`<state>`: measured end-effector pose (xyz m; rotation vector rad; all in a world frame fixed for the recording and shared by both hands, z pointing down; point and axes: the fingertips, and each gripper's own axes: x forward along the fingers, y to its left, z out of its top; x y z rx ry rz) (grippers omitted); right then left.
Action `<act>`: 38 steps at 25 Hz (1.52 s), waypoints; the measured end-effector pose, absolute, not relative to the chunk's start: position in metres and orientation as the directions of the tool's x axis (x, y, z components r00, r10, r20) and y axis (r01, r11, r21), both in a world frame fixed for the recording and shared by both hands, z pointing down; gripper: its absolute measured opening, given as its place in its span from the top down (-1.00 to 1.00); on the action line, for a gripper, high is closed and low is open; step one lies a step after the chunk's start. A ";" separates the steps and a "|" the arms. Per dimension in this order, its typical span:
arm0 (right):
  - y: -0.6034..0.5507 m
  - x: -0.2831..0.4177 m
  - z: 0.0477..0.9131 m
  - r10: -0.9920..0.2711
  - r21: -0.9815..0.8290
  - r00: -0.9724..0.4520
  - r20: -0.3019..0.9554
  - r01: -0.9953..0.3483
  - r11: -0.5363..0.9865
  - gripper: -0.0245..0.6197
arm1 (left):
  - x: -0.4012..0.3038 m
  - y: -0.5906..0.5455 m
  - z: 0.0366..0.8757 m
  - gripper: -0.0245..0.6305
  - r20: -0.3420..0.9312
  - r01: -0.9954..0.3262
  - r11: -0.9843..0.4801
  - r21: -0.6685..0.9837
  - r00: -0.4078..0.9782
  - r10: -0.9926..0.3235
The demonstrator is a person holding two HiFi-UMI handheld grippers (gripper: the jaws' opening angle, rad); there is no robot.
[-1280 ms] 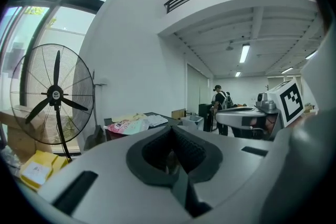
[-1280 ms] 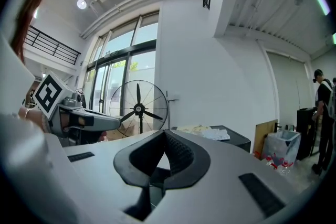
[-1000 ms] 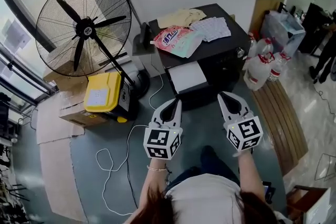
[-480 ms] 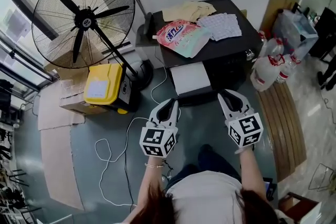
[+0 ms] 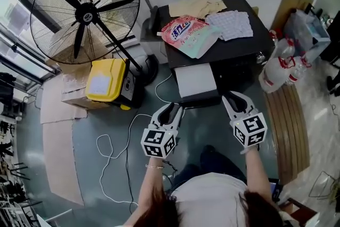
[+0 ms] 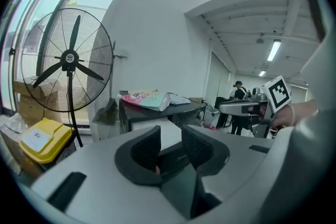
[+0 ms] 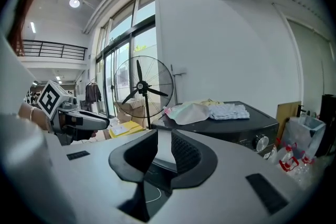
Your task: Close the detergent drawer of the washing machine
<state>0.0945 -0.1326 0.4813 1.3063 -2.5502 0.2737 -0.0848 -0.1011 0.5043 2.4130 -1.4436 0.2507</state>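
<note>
**Drawer out, both grippers empty just short of it**

I see the detergent drawer [image 5: 195,81] pulled out, a white tray that sticks out of the front of the black washing machine [image 5: 234,48] towards me, on the machine's left part. It lies on the far side of both grippers and between them.

The left gripper [image 5: 174,107] sits near the drawer's near left corner, tips pointing at it. Its jaws have just been opening and stand about half apart with nothing between the pads. In the left gripper view the white drawer shows through the gap, farther off, not gripped.

The right gripper [image 5: 236,97] is near the drawer's near right corner, a bit right of it, in front of the machine's dark front panel. Its jaws have also just been opening and are about half apart and empty. In the right gripper view a strip of the white drawer shows in the gap beyond the tips. Neither gripper looks to be touching the drawer.

On top of the machine lie a pink detergent bag [image 5: 186,34] at left and a folded cloth [image 5: 229,24] at right. Left of the machine stands a big fan [image 5: 85,13], with a yellow box [image 5: 103,85] near its foot. Bottles [image 5: 279,66] stand right of the machine. A white cable [image 5: 114,146] loops on the floor left of me.
</note>
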 end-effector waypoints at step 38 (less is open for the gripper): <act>-0.160 0.094 0.617 -0.565 -0.136 -0.599 0.568 -0.745 0.653 0.56 | -0.085 -0.132 0.642 0.44 0.531 -0.926 -0.298 0.230 0.376 -0.760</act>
